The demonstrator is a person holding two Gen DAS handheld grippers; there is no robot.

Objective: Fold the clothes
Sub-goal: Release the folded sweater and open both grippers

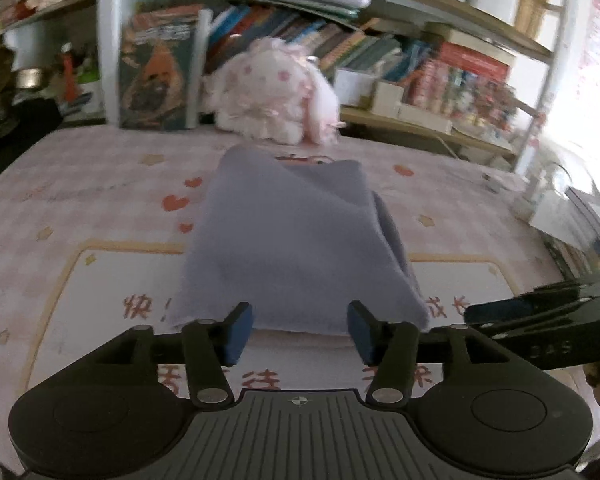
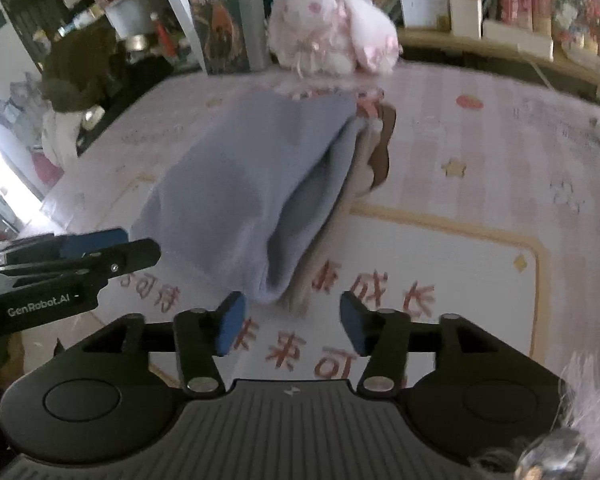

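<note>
Through the left wrist camera, the left gripper point(image 1: 300, 330) stood wide open with nothing between its blue pads, poised just short of the near edge of a folded lavender-grey fleece garment point(image 1: 296, 240). The garment lay in a compact rectangle on the pink checked surface point(image 1: 100, 184), partly over a cream panel printed with red characters point(image 1: 104, 300). The black body of the right gripper point(image 1: 540, 316) reached in from the right edge, beside the garment's near right corner. Behind the garment a fluffy pink-and-white plush toy point(image 1: 276, 92) sat against a bookshelf crowded with colourful books point(image 1: 380, 48). Through the right wrist camera, the right gripper point(image 2: 292, 326) was likewise spread wide and empty, its pads just in front of the garment's near corner point(image 2: 260, 184), not touching it. From this side the fold's open layers showed along the right edge, with a bit of brown and pink fabric point(image 2: 380, 144) showing at the far right side; whether it belonged to the same garment could not be told. The left gripper point(image 2: 88, 258) entered from the left, and how far apart its fingers stood could not be judged in this view. The plush toy point(image 2: 332, 24) sat beyond the garment at the surface's far edge.
</note>
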